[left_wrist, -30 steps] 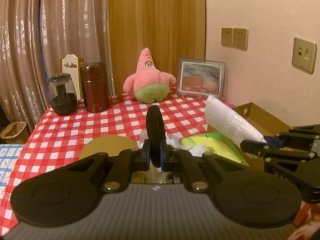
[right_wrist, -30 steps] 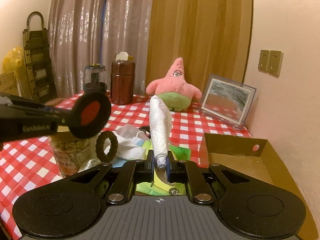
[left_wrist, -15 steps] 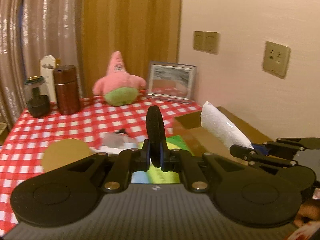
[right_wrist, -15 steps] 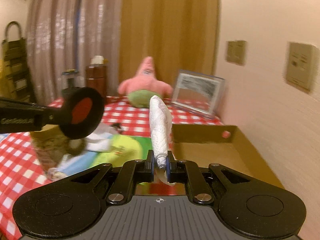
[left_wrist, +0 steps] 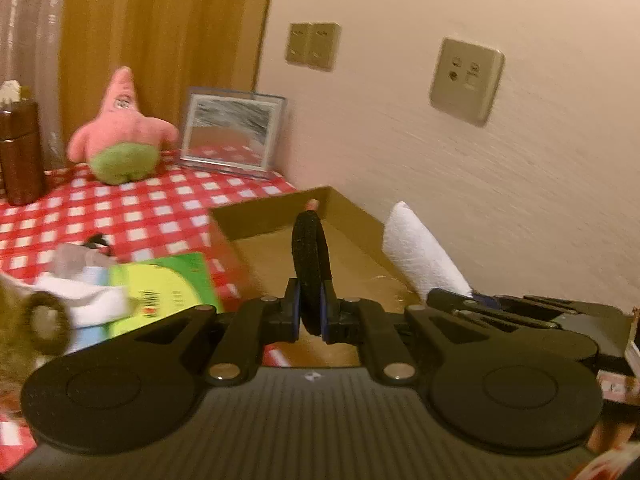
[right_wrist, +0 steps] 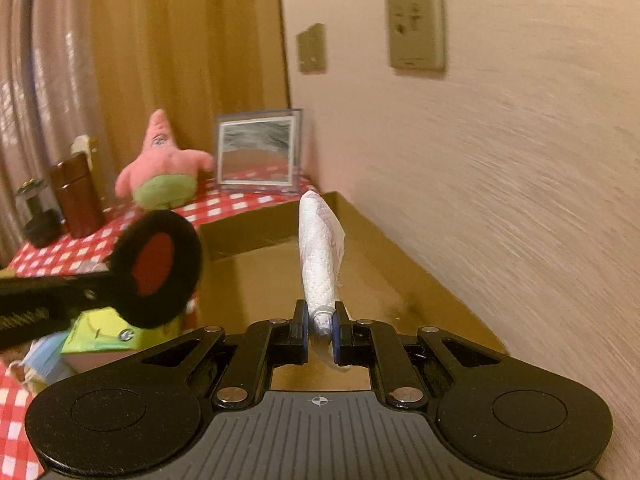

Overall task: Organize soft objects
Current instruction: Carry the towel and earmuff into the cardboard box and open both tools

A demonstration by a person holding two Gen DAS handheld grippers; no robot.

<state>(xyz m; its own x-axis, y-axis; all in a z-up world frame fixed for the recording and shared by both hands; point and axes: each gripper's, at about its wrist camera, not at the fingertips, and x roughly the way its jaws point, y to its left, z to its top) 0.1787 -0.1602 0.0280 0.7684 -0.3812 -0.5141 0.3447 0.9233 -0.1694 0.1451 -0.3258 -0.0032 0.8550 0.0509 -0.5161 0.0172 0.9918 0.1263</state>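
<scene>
Black fuzzy ring: the left claw is clamped on a black fuzzy ring-shaped band, seen edge-on in the left wrist view; in the right wrist view it reads as a round loop with red table cloth showing through its hole.
White roll: the right claw is pinched on the lower end of a white embossed paper-towel roll, which sticks up and forward from the pads.
Where they are: both held things hang over the open brown cardboard box; the ring is to the left of the roll.
Hard to make out: both views are smeared by motion; the ring's lower edge is hidden between the pads; the print on the green packet cannot be read.
Cut off: a tan blurred mass at the left wrist view's left edge; I cannot tell what it is.
Near the box: a flat green-and-yellow packet and crumpled white cloth lie just beside the box on the red-and-white checked table.
Farther back: a pink star-shaped plush toy with green shorts, a framed picture leaning at the wall, a dark brown cylindrical canister.
In the way: the left claw's arm crosses the right wrist view's left side, covering part of the packet.
</scene>
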